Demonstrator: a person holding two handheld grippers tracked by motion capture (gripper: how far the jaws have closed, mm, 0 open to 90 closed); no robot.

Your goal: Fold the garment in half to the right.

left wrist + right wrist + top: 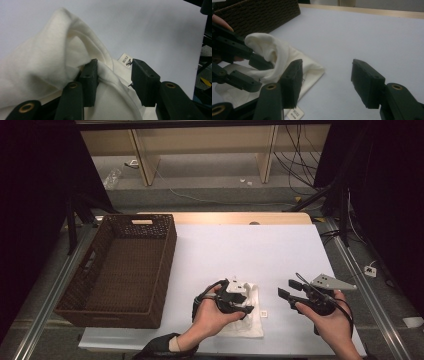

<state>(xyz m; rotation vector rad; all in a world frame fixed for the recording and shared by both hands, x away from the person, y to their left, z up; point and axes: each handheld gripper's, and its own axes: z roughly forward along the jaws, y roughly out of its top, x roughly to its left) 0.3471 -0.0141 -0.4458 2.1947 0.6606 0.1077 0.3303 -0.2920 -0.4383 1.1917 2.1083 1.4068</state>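
A white cloth [252, 324] lies crumpled on the white table [240, 245] near its front edge, with a small printed label [263, 313] at its right side. My left gripper [243, 299] sits on top of it. In the left gripper view the jaws stand apart around a raised fold of the cloth [50, 55]; the fold rests against the left pad, and a gap shows before the right pad, near the label [125, 60]. My right gripper [286, 288] hovers open to the right of the cloth, nothing between its jaws [325, 75]. It faces the cloth [287, 55] and the left gripper [262, 75].
A dark brown wicker basket [167, 250] stands at the table's left side, open and with nothing in it. Metal rails run along both sides of the table. Cables and shelf legs lie on the floor beyond the far edge.
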